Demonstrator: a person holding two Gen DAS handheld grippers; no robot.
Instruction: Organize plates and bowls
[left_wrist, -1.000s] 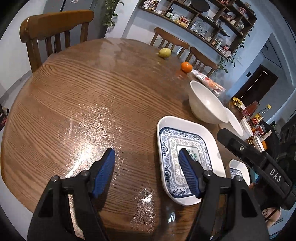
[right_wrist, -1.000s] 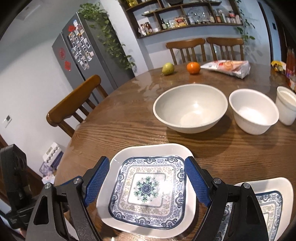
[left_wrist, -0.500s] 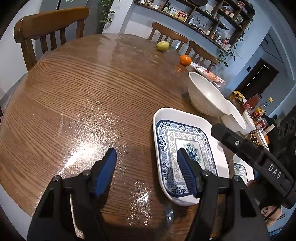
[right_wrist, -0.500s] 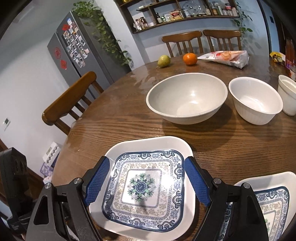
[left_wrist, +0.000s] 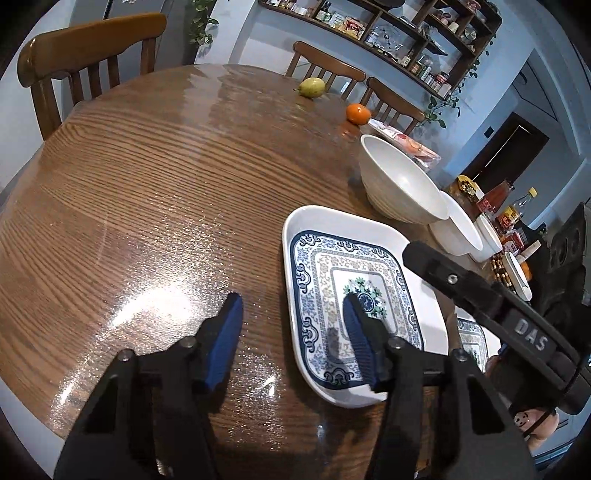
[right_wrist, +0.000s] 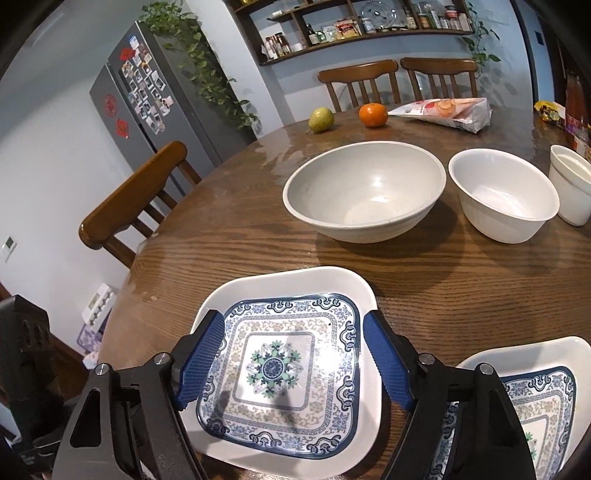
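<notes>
A square white plate with a blue pattern (right_wrist: 280, 354) lies near the table's front edge; it also shows in the left wrist view (left_wrist: 343, 280). My right gripper (right_wrist: 291, 358) is open and hovers over it, one finger on each side. My left gripper (left_wrist: 291, 332) is open, straddling the plate's left rim, its right finger over the plate. A second patterned plate (right_wrist: 535, 402) lies to the right. Behind stand a large grey-white bowl (right_wrist: 365, 188), a smaller white bowl (right_wrist: 506, 195) and a white cup-like bowl (right_wrist: 572, 181).
A pear (right_wrist: 321, 119), an orange (right_wrist: 373, 114) and a snack bag (right_wrist: 447, 110) lie at the far side of the round wooden table (left_wrist: 147, 184). Wooden chairs stand around it. Bottles and jars (left_wrist: 498, 206) crowd the right edge.
Both grippers have moved forward and lower toward the patterned plate, which looks larger now. Both stay open. Nothing on the table has moved.
</notes>
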